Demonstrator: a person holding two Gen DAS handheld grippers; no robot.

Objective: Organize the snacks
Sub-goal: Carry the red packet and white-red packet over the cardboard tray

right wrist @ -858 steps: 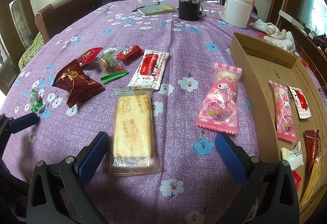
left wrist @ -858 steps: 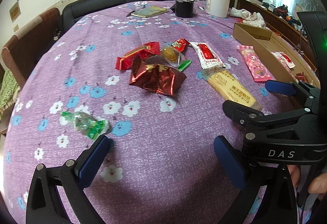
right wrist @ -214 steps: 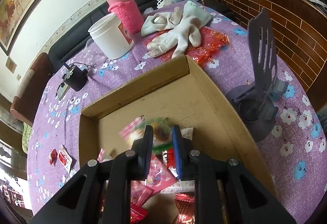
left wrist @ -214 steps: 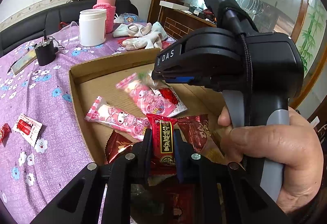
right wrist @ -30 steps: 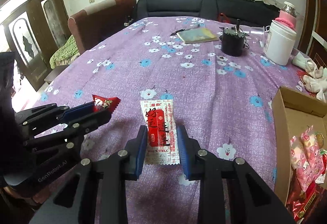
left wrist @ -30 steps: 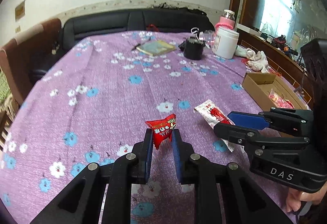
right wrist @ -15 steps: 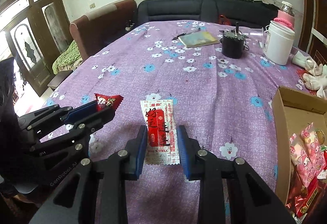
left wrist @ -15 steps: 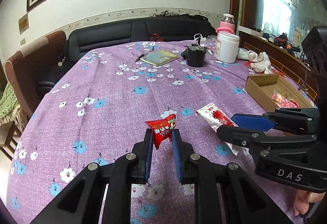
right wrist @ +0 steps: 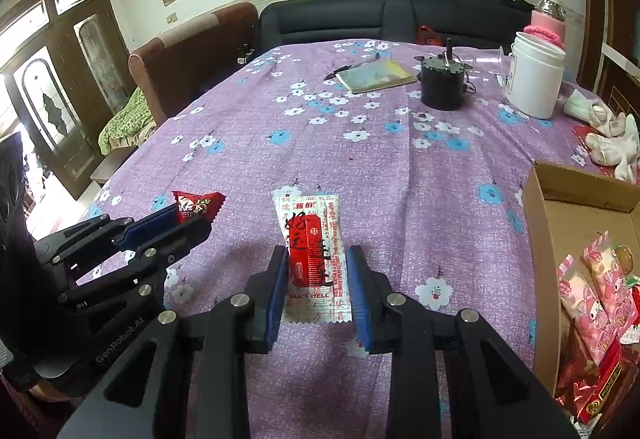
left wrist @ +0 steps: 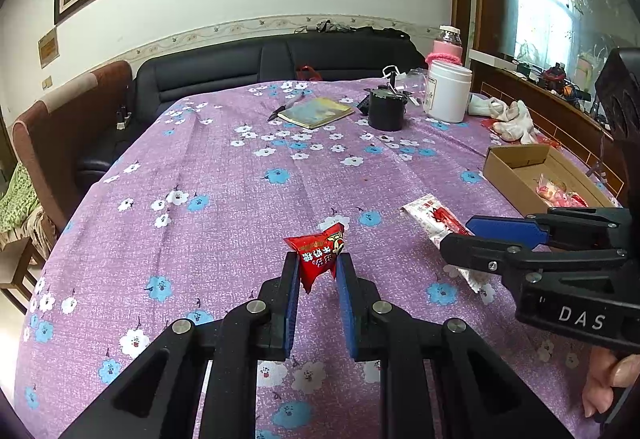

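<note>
My left gripper (left wrist: 316, 265) is shut on a small red candy packet (left wrist: 318, 253) and holds it above the purple flowered tablecloth; the packet also shows in the right wrist view (right wrist: 197, 209). My right gripper (right wrist: 318, 261) is shut on a flat white-and-red snack packet (right wrist: 314, 247), also seen in the left wrist view (left wrist: 436, 219), lifted off the cloth. A cardboard box (right wrist: 540, 199) at the right holds several pink and red snack packets (right wrist: 600, 295).
At the far side of the table stand a black pot (right wrist: 442, 85), a white tub (right wrist: 534, 81), a pink-sleeved flask (right wrist: 548, 23), a booklet with a pen (right wrist: 374, 77) and white gloves (right wrist: 608, 135). A black sofa and a brown armchair lie beyond.
Both grippers have risen a little with their packets held; the view of the room has tilted up slightly. Both grips are unchanged.
</note>
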